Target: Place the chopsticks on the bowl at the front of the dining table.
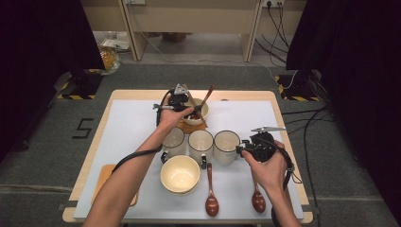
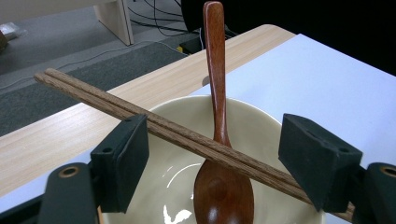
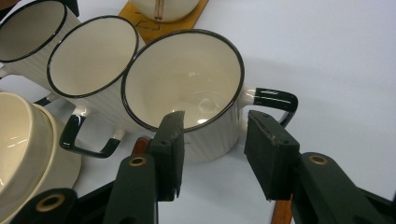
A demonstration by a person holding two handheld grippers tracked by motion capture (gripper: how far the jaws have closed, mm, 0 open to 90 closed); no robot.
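at far centre of white tabletop (image 1: pixel 132 123): left hand-held gripper (image 2: pixel 215 163), spread, straddling brown wooden chopsticks (image 2: pixel 159 126) across cream ceramic bowl (image 2: pixel 261 121) with brown wooden spoon (image 2: pixel 217 107). near right: right hand-held gripper (image 3: pixel 212 149), spread beside black-rimmed white mug (image 3: pixel 187 88).

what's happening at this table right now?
A person works a gripper in each hand. The left gripper sits open at the far cream bowl, its jaws either side of the brown wooden chopsticks lying across the rim, over the dark wooden spoon standing in the bowl. The right gripper is open at the rightmost white black-rimmed mug, near its handle, not gripping it.
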